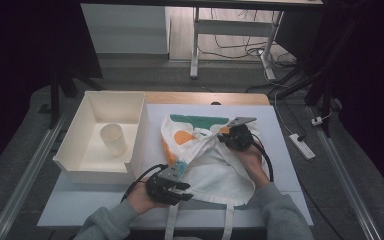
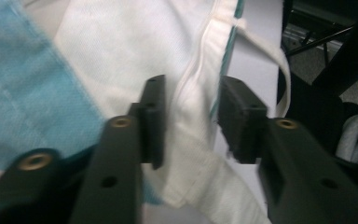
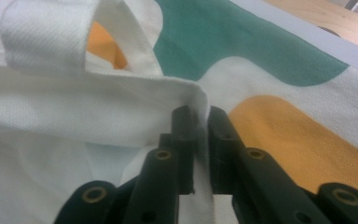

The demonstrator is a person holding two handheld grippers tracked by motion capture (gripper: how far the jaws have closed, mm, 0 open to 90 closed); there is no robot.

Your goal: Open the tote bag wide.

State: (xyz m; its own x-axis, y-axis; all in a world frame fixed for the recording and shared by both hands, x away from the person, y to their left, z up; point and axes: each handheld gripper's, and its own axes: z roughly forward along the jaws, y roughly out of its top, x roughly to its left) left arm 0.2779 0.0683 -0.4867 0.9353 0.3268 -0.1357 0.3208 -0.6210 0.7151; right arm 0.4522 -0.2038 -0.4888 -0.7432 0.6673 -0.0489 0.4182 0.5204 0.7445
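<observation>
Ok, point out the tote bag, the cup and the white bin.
tote bag point(image 1: 215, 167), high view, plain white cloth at its middle
cup point(image 1: 113, 139), high view, its side wall
white bin point(image 1: 73, 131), high view, left wall

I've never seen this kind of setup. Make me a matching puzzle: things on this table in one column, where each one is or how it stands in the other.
1. cup
2. left gripper
3. right gripper
4. tote bag

a. jaws apart around a hem
b. lying on the table
c. inside the white bin
d. jaws pinching a cloth edge

Pairs: 1-c, 2-a, 3-d, 4-b
</observation>
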